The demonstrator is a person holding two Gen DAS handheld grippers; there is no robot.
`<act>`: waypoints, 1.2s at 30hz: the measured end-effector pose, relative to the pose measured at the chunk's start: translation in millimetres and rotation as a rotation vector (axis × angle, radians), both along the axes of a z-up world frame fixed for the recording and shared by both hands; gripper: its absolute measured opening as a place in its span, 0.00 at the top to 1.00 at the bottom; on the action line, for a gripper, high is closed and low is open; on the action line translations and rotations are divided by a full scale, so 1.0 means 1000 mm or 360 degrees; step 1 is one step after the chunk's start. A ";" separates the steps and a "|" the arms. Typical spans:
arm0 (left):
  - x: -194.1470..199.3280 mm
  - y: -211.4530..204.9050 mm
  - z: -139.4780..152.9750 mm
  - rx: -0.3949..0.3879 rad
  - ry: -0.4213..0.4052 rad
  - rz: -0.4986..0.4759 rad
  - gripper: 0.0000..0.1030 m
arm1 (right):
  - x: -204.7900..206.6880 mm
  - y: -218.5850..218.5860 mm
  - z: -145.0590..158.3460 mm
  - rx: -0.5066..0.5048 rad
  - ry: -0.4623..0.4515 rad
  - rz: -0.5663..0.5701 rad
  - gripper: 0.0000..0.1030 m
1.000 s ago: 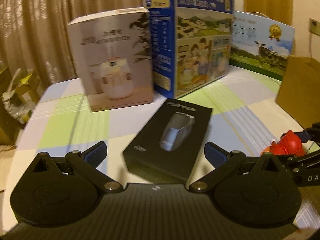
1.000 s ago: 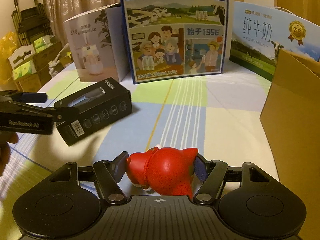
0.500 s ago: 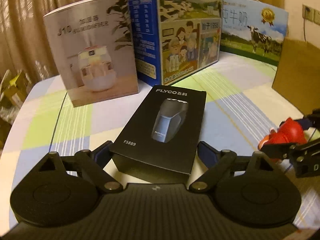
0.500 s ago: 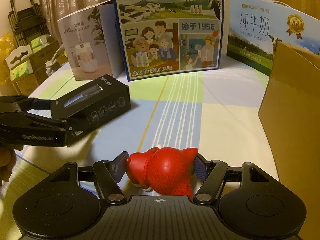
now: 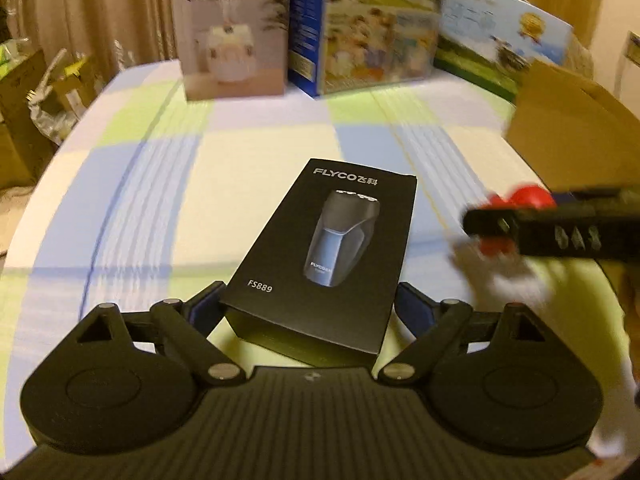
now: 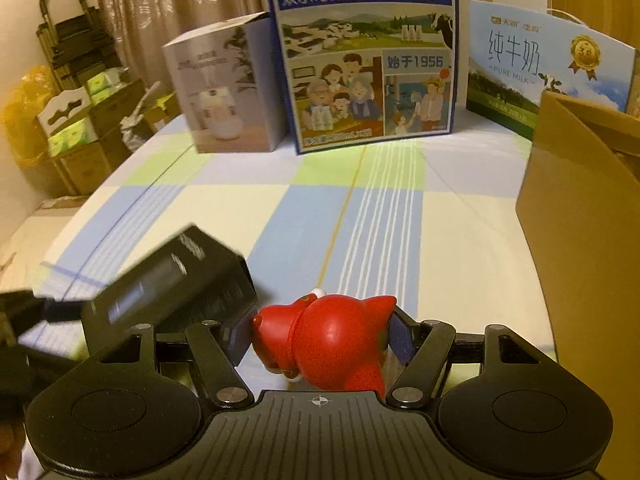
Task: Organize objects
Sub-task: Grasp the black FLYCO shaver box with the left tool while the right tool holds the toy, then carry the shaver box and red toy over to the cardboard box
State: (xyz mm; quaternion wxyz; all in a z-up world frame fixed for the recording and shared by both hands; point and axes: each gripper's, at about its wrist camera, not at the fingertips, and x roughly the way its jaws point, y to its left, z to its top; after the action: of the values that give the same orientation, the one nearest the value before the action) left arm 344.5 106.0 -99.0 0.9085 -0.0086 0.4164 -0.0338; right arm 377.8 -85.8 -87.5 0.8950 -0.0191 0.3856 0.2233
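Left gripper (image 5: 310, 306) clamps shaver box (image 5: 326, 256), right gripper (image 6: 320, 338) red toy (image 6: 332, 344) — cardboard box (image 6: 584, 240) close right

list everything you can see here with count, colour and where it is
shaver box: 1, black, held between the left gripper's fingers above the table
toy figure: 1, red, clamped in the right gripper
humidifier box: 1, pale grey, standing at the table's far left
milk carton case: 1, blue, standing at the far centre
pure milk box: 1, light blue and green, far right
cardboard box: 1, brown, right edge of the table
tablecloth: 1, blue, green and cream checks, covering the table
curtain: beige, behind the table
cartons and clutter: several, on the floor to the left
left hand-held gripper: 1, black
right hand-held gripper: 1, black
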 end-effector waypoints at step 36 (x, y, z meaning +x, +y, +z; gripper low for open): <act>0.019 -0.046 -0.004 0.0190 0.0160 -0.0312 0.25 | -0.020 -0.041 0.017 -0.0073 0.0113 -0.0015 0.37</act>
State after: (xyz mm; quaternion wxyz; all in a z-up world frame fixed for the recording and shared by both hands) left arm 363.8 59.7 -103.4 0.8778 0.0847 0.4614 -0.0971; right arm 357.6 -126.7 -70.0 0.8811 -0.0299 0.4224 0.2107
